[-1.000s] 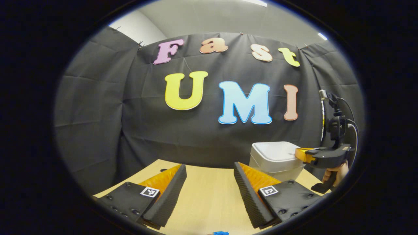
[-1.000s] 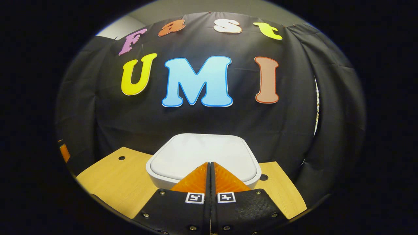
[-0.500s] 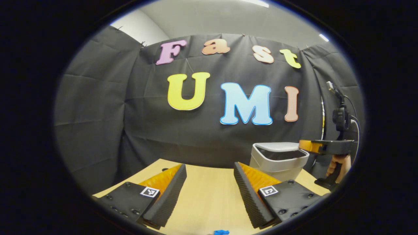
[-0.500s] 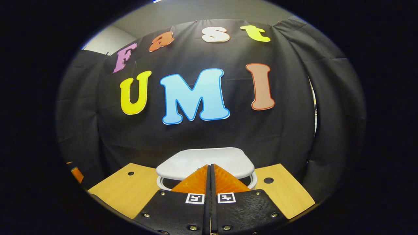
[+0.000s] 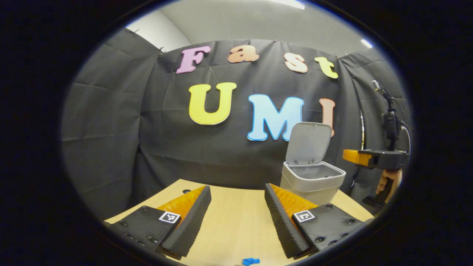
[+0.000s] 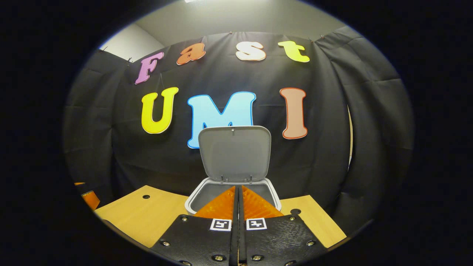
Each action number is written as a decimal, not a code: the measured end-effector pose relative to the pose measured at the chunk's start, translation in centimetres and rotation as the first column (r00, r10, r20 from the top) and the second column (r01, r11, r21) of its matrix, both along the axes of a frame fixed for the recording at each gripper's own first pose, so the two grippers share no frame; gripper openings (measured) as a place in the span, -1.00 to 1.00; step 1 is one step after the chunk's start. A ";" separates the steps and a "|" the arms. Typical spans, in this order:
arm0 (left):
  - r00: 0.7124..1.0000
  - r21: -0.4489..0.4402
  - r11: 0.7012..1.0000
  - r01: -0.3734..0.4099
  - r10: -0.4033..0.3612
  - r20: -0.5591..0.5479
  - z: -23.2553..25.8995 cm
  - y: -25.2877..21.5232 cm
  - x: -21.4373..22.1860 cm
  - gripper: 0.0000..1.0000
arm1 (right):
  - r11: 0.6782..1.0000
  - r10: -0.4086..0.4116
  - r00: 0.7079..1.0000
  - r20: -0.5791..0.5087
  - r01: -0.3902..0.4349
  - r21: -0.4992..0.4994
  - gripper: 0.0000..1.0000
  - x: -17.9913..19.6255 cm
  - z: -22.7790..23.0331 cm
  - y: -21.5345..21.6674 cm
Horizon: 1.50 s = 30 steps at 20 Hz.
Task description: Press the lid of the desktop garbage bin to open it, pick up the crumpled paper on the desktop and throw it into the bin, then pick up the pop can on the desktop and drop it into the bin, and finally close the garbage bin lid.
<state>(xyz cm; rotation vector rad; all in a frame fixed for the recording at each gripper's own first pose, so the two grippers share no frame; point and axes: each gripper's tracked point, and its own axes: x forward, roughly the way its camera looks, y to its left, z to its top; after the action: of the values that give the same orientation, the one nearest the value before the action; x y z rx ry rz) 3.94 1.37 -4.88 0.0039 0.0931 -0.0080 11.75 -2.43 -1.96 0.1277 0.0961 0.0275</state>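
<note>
The grey desktop bin (image 5: 312,183) stands at the far right of the wooden table (image 5: 236,221), its lid (image 5: 309,143) swung upright and its mouth bare. In the right gripper view the bin (image 6: 207,195) sits straight ahead with the lid (image 6: 234,153) standing behind the opening. My right gripper (image 6: 237,189) is shut with nothing in it, hovering just before and above the bin's front rim; in the left gripper view it (image 5: 347,155) hangs level to the bin's right, held by a hand (image 5: 388,181). My left gripper (image 5: 237,192) is open above bare table, left of the bin.
A small blue scrap (image 5: 250,261) lies on the table at the near edge of the left gripper view. Round holes (image 6: 146,197) mark the tabletop on either side of the bin. The black cloth wall hangs close behind the table.
The bin's lid has sprung from shut to fully upright. My right gripper has risen and drawn back from the lid. The left gripper has stayed put.
</note>
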 end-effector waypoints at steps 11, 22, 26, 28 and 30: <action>0.993 0.015 0.999 0.049 -0.047 -0.112 -5.8 0.0 -1.3 0.93 | 0.999 -0.039 0.995 0.089 0.039 0.004 -0.73 -5.7 2.4 -0.1; 0.949 0.017 0.992 0.121 -0.111 -0.295 -16.0 -1.1 -2.7 0.92 | 0.996 -0.078 0.995 0.057 0.080 -0.030 0.82 -9.0 0.4 -0.9; 0.912 -0.009 0.990 0.141 -0.133 -0.387 -20.5 -1.7 -3.5 0.90 | 0.994 -0.102 0.994 0.044 0.103 -0.022 0.85 -10.1 -0.4 -1.2; 0.889 -0.025 0.989 0.148 -0.143 -0.436 -23.0 -2.1 -3.9 0.93 | 0.993 -0.112 0.993 0.026 0.113 -0.034 0.85 -10.5 -1.0 -1.6; 0.861 -0.032 0.988 0.150 -0.146 -0.488 -25.5 -2.4 -4.6 0.93 | 0.992 -0.121 0.993 0.003 0.121 -0.039 0.85 -10.9 -1.7 -1.9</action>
<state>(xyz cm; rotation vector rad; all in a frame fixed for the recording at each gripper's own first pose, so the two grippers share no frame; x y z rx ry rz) -0.61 -1.08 -30.38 0.0157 0.6038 -0.1644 0.80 -4.34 -3.62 0.0938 0.0882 -0.0957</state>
